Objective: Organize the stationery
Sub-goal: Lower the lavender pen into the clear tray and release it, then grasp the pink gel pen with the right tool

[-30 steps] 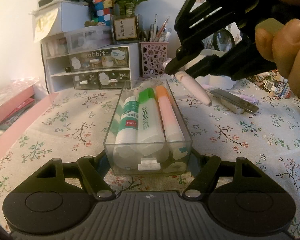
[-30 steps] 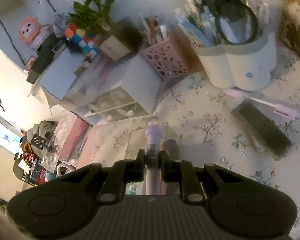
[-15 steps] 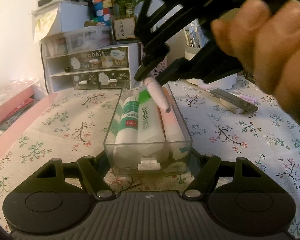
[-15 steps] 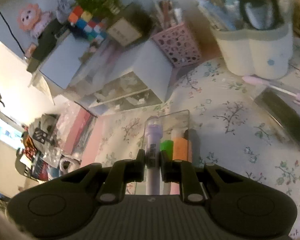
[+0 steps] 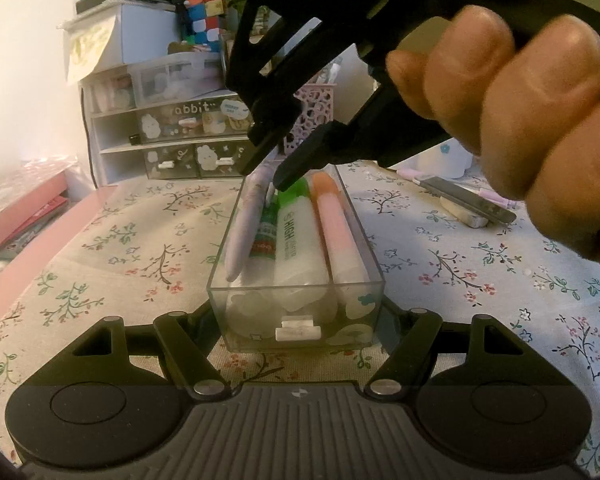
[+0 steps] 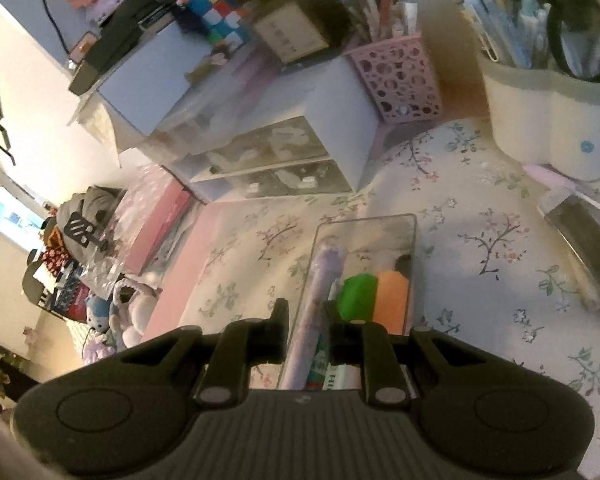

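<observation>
A clear plastic box (image 5: 294, 304) sits on the floral tablecloth, its near end between my left gripper's (image 5: 296, 332) fingers, which are shut on it. Inside lie a glue stick, a green-capped highlighter (image 5: 296, 236) and an orange-capped one (image 5: 336, 236). A lilac pen (image 5: 242, 232) lies slanted along the box's left side, on the glue stick. My right gripper (image 5: 266, 174) hangs over the box's far end, jaws open, the pen loose between them. In the right wrist view the pen (image 6: 320, 312) lies between the parted fingers (image 6: 306, 320), over the box (image 6: 364, 224).
A dark flat case (image 5: 468, 200) and an eraser (image 5: 464, 216) lie on the cloth to the right. A white pen cup (image 6: 552, 120), pink mesh holder (image 6: 400, 76) and white drawer unit (image 6: 284, 152) stand at the back. A pink box (image 5: 20, 216) is left.
My right gripper moved left and down over the box, then opened. The lilac pen left its grip and now lies in the box's left side.
</observation>
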`<act>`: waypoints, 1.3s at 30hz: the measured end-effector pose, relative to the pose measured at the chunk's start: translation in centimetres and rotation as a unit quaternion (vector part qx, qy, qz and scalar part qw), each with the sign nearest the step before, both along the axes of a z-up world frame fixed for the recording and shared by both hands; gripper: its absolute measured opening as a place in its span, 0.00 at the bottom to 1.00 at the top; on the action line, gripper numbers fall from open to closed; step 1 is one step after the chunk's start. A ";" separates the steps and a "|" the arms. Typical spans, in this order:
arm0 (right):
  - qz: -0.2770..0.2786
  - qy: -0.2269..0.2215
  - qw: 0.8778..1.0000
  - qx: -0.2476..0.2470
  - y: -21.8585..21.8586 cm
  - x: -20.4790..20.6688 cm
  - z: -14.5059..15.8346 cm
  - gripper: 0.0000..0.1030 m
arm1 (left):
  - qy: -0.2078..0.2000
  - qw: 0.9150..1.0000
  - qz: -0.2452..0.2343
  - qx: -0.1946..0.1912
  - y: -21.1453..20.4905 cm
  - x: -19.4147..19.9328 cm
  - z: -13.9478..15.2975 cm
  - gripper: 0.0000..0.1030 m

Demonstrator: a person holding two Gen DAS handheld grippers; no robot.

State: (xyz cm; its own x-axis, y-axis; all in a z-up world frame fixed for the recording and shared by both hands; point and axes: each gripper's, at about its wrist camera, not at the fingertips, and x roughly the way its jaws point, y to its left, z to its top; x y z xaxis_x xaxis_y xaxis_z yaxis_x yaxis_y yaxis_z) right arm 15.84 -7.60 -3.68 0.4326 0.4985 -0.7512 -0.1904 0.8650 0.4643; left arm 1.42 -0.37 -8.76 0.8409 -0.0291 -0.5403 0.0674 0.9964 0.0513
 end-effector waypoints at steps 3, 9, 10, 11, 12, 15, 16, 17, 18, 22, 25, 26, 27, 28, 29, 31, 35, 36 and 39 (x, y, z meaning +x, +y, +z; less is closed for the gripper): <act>-0.004 -0.016 1.000 0.002 -0.7 -0.3 0.5 0.15 | 0.000 1.000 0.000 0.000 0.0 0.0 0.0 0.71; -0.072 -0.077 0.994 0.004 -6.3 -1.0 2.8 0.15 | 0.000 1.000 0.000 0.000 0.0 0.0 0.0 0.71; -0.090 -0.090 0.992 -0.009 -7.5 -1.0 3.1 0.15 | 0.000 1.000 0.000 0.000 0.0 0.0 0.0 0.71; -0.105 -0.104 0.989 -0.026 -8.8 -1.1 3.3 0.17 | 0.000 1.000 0.000 0.000 0.0 0.0 0.0 0.71; -0.114 -0.110 0.987 -0.040 -9.9 -1.1 3.4 0.21 | 0.000 1.000 0.000 0.000 0.0 0.0 0.0 0.71; -0.133 -0.126 0.977 -0.109 -12.9 -1.6 2.9 0.25 | 0.000 1.000 0.000 0.000 0.0 0.0 0.0 0.71; -0.130 -0.125 0.976 -0.122 -13.5 -1.7 2.6 0.27 | 0.000 1.000 0.000 0.000 0.0 0.0 0.0 0.71; -0.124 -0.122 0.976 -0.132 -14.2 -1.8 2.1 0.27 | 0.000 1.000 0.000 0.000 0.0 0.0 0.0 0.71; -0.121 -0.120 0.975 -0.140 -14.6 -1.8 1.7 0.27 | 0.000 1.000 0.000 0.000 0.0 0.0 0.0 0.71; -0.114 -0.112 0.972 -0.171 -15.4 -1.5 0.1 0.27 | 0.000 1.000 0.000 0.000 0.0 0.0 0.0 0.71; -0.090 -0.119 0.971 -0.185 -15.3 -0.9 -0.4 0.27 | 0.000 1.000 0.000 0.000 0.0 0.0 0.0 0.71; -0.087 -0.124 0.969 -0.193 -15.3 -0.5 -0.5 0.27 | 0.000 1.000 0.000 0.000 0.0 0.0 0.0 0.71; -0.083 -0.128 0.968 -0.201 -15.2 -0.1 -0.6 0.27 | 0.000 1.000 0.000 0.000 0.0 0.0 0.0 0.71; -0.074 -0.131 0.966 -0.213 -15.2 0.7 -1.0 0.27 | 0.000 1.000 0.000 0.000 0.0 0.0 0.0 0.71; -0.062 -0.128 0.965 -0.221 -15.0 1.2 -1.2 0.27 | 0.000 1.000 0.000 0.000 0.0 0.0 0.0 0.71; -0.028 -0.126 0.960 -0.248 -14.5 2.3 -1.8 0.27 | 0.000 1.000 0.000 0.000 0.0 0.0 0.0 0.71; 0.037 -0.115 0.946 -0.302 -12.8 4.2 -3.1 0.26 | 0.000 1.000 0.000 0.000 0.0 0.0 0.0 0.71; 0.051 -0.121 0.943 -0.307 -12.4 4.5 -3.2 0.26 | 0.000 1.000 0.000 0.000 0.0 0.0 0.0 0.71; 0.083 -0.112 0.938 -0.316 -11.5 4.7 -3.3 0.18 | 0.000 1.000 0.000 0.000 0.0 0.0 0.0 0.71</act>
